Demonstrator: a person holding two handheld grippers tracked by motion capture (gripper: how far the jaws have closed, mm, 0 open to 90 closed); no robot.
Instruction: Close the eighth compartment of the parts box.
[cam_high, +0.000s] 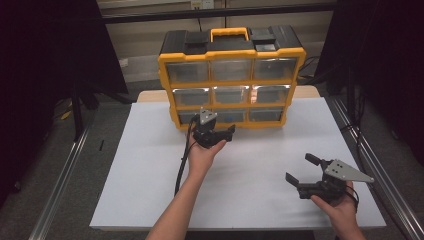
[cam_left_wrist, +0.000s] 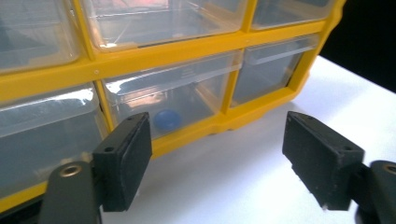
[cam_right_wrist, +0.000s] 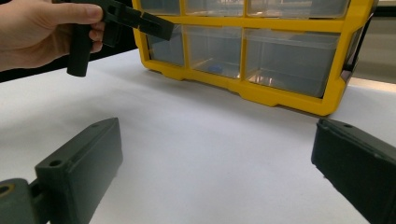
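Operator: White table carries the yellow organizer; left gripper, jaws apart, faces its bottom middle drawer (blue ball inside).

Technician: Right gripper, also spread, waits nearer the person. Risk: an off-centre pull could drag the unbraced organizer.

The organiser has a glossy yellow plastic frame, a matt black plastic top and clear, shiny plastic drawers, one holding a smooth blue ball, while the table looks matt white and smooth, and both grippers' jaws look matt black plastic.
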